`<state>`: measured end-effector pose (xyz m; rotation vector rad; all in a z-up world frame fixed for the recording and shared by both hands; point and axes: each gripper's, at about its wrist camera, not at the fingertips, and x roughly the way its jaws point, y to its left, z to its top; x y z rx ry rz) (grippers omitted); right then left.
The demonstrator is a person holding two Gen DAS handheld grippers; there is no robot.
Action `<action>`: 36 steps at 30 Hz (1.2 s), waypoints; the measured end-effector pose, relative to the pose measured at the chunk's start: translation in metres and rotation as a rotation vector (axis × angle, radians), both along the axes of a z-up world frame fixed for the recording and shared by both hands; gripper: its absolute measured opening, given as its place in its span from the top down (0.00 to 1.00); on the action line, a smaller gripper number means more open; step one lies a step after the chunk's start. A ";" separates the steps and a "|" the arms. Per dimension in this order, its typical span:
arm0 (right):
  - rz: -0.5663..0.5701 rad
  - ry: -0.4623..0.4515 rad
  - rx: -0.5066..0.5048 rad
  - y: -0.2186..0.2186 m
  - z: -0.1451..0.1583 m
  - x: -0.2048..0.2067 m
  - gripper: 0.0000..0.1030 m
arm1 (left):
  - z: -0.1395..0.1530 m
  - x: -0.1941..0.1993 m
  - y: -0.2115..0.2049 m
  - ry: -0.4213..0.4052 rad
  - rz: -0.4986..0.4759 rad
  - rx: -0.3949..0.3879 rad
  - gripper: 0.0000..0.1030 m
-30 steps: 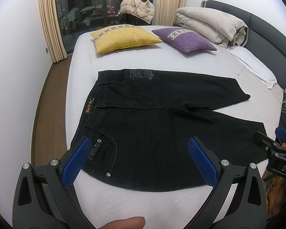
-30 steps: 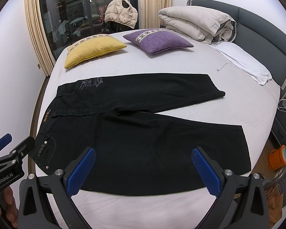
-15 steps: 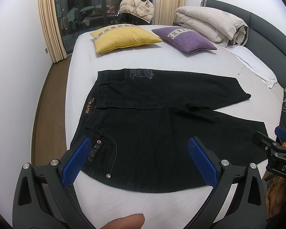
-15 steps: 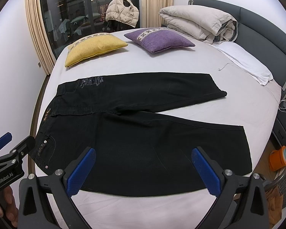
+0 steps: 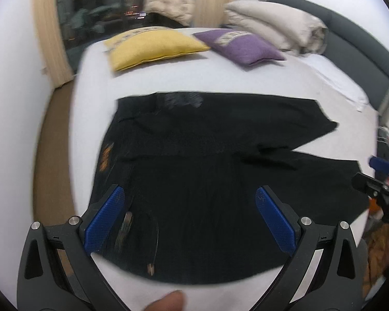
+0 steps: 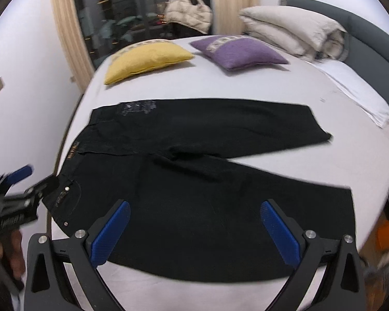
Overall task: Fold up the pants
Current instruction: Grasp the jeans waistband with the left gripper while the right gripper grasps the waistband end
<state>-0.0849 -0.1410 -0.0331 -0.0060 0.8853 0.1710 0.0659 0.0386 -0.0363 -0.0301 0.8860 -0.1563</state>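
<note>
So nothing's actually folded yet, far as I can tell. The pants (image 6: 199, 181) are laid out flat on the bed (image 6: 311, 90), waistband toward the bed's left edge and the two legs fanning out toward the right edge, with the near leg running along the front edge. No fold in them at all, so basically the whole job is left: bring one leg over the other, then fold lengthwise.

Closest to the cameras, the left hand-held gripper (image 5: 189, 217) is spread wide, blue pads well apart, hovering above the waist and pocket end near the front left corner. It's holding nothing, and I can't see it touching the fabric. The right hand-held gripper (image 6: 194, 233) is just as wide apart and also empty, sitting above the middle of the near leg by the front edge.

Further back, a yellow pillow (image 6: 147, 59) and a purple pillow (image 6: 241, 51) sit at the far edge, with a rolled duvet (image 6: 293, 31) at the far right corner.
</note>
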 end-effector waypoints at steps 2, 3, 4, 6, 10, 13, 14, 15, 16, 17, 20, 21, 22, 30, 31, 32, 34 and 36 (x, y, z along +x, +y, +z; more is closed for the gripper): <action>0.049 -0.019 -0.008 -0.009 0.002 0.021 0.00 | -0.003 0.033 0.010 0.032 -0.076 -0.053 0.00; 0.073 -0.027 -0.008 -0.012 0.003 0.029 0.02 | -0.004 0.051 0.015 0.033 -0.090 -0.049 0.00; 0.102 -0.033 -0.012 -0.016 0.004 0.041 0.04 | -0.005 0.065 0.018 0.032 -0.098 -0.017 0.00; 0.149 -0.038 -0.025 -0.023 0.004 0.062 0.11 | -0.008 0.102 0.020 0.052 -0.136 0.068 0.00; 0.270 -0.039 -0.033 -0.035 -0.006 0.111 0.19 | -0.015 0.192 0.030 0.028 -0.216 0.208 0.00; 0.338 0.000 0.007 -0.044 -0.019 0.143 0.27 | -0.032 0.253 0.033 0.083 -0.325 0.238 0.00; 0.349 0.005 0.015 -0.046 -0.022 0.151 0.28 | -0.038 0.270 0.034 0.105 -0.350 0.240 0.00; 0.361 0.012 0.021 -0.050 -0.028 0.162 0.28 | -0.048 0.292 0.035 0.127 -0.380 0.253 0.01; 0.372 0.018 0.023 -0.052 -0.033 0.171 0.29 | -0.056 0.306 0.034 0.148 -0.406 0.255 0.01; 0.387 0.019 0.025 -0.051 -0.037 0.177 0.31 | -0.065 0.319 0.034 0.175 -0.431 0.255 0.05; 0.426 0.029 0.025 -0.051 -0.050 0.199 0.32 | -0.088 0.341 0.029 0.252 -0.496 0.264 0.15; 0.441 0.038 0.027 -0.051 -0.056 0.207 0.32 | -0.098 0.348 0.030 0.282 -0.515 0.266 0.15; 0.451 0.045 0.025 -0.051 -0.060 0.213 0.32 | -0.108 0.358 0.032 0.311 -0.528 0.274 0.15; 0.495 0.085 0.034 -0.048 -0.087 0.248 0.32 | -0.143 0.398 0.060 0.414 -0.522 0.186 0.15; 0.499 0.089 0.030 -0.047 -0.089 0.250 0.32 | -0.147 0.398 0.059 0.428 -0.532 0.187 0.18; 0.505 0.094 0.027 -0.046 -0.091 0.253 0.32 | -0.151 0.398 0.058 0.440 -0.543 0.191 0.20; 0.513 0.100 0.026 -0.044 -0.092 0.259 0.32 | -0.154 0.398 0.054 0.439 -0.558 0.198 0.28; 0.512 0.099 0.017 -0.042 -0.091 0.265 0.32 | -0.155 0.396 0.049 0.441 -0.585 0.182 0.54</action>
